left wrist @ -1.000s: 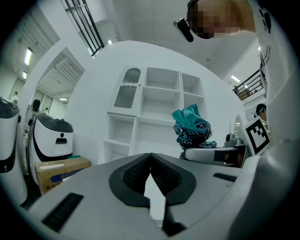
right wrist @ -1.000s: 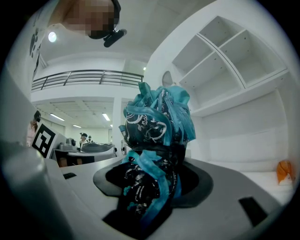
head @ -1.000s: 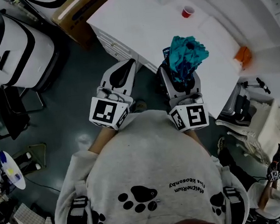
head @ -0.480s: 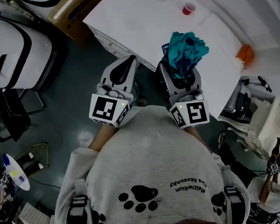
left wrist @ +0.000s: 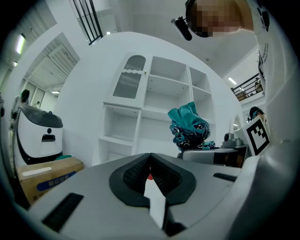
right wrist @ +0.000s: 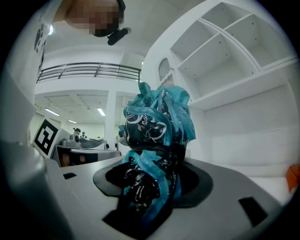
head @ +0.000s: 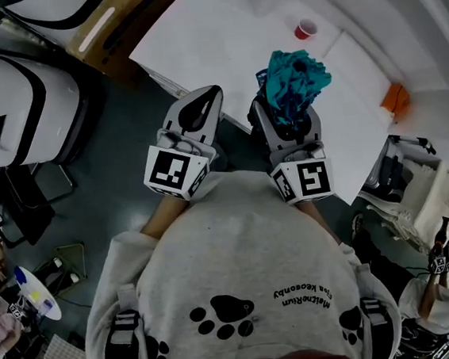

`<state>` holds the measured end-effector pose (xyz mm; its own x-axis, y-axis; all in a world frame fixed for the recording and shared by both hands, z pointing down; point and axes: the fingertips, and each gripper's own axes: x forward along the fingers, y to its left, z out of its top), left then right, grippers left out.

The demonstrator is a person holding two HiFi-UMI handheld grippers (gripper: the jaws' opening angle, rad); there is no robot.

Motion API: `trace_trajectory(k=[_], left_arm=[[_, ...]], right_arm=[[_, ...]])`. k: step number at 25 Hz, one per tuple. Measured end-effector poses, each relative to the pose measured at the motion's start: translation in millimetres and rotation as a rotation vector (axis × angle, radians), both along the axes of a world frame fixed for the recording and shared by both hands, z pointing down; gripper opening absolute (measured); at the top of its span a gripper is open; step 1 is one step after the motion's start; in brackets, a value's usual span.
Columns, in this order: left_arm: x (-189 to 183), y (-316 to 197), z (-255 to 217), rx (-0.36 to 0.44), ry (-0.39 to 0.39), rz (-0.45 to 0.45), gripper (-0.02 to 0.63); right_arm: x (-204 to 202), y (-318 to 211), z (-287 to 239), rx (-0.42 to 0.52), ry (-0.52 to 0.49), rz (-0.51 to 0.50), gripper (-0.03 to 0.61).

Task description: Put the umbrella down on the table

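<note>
Above the near edge of the table (head: pixel 218 44), the bundled teal umbrella (head: pixel 298 83) stands pinched in the right tongs (head: pixel 284 120); bare tabletop spreads beyond toward a red cup (head: pixel 304 28). Left tongs (head: pixel 195 112), pressed together, hover just beside.

This looks like a robotics lab or workshop hall, open and high. A balcony railing (right wrist: pixel 89 72) runs overhead, with strip lights (right wrist: pixel 101 112) under it. A bare white shelf unit (left wrist: pixel 154 112) stands against a white wall. On the dark floor (head: pixel 116 138) sit a bulky white machine (head: pixel 16 93) and, off the bench's (head: pixel 226 39) left corner, a cardboard box (head: pixel 112 23). Gear (head: pixel 403 168) clutters the floor past its right edge.
</note>
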<state>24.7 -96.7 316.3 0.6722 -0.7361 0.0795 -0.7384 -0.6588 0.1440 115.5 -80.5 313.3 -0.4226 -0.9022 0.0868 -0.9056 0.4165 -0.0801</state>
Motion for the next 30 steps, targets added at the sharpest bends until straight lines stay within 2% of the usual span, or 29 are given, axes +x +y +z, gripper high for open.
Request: trace_trajectory(k=[9,15,30], left_arm=[[-7.3,-58.2,18.6,-0.042,-0.014,0.049,0.018],[-3.0,-82.6,34.2,-0.076,-0.016,0.079,0.018],[-20.6,-137.5,51.9,-0.114,-0.011,0.148,0.018]], right_arm=[[-12.4,-55.2,21.7,-0.072,0.011,0.036,0.265],[-10.8,-80.7,42.3,-0.126,0.034,0.054,0.265],[-32.5,-133.5,69.6,-0.204,0.047,0.109,0.265]])
